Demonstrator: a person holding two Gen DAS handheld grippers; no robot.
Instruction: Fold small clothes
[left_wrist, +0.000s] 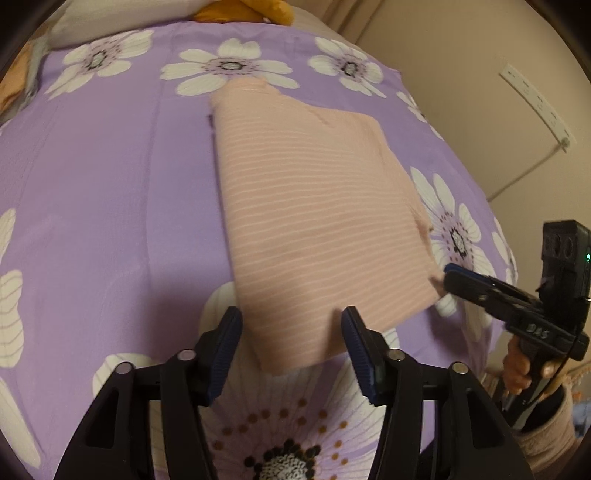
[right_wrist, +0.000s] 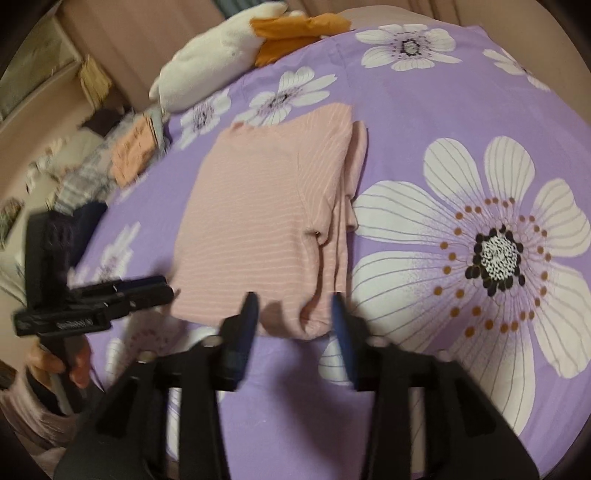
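your left gripper (left_wrist: 291, 332) hangs released over the folded pink top (left_wrist: 314, 221) on the bed (left_wrist: 110, 184). your right gripper (right_wrist: 293, 325) is released too, straddling the top's near edge.

The folded garment (left_wrist: 314, 206) is laid flat on the bedspread (left_wrist: 110, 184), near its middle. The left tool (left_wrist: 291, 354) is held above the garment's near edge, and the right tool (right_wrist: 293, 325) above the near corner where folded layers are stacked. A plush toy (right_wrist: 214, 55) is placed at the far end of the bed, and a pile of clothes (right_wrist: 92, 166) is seen beside the bed.
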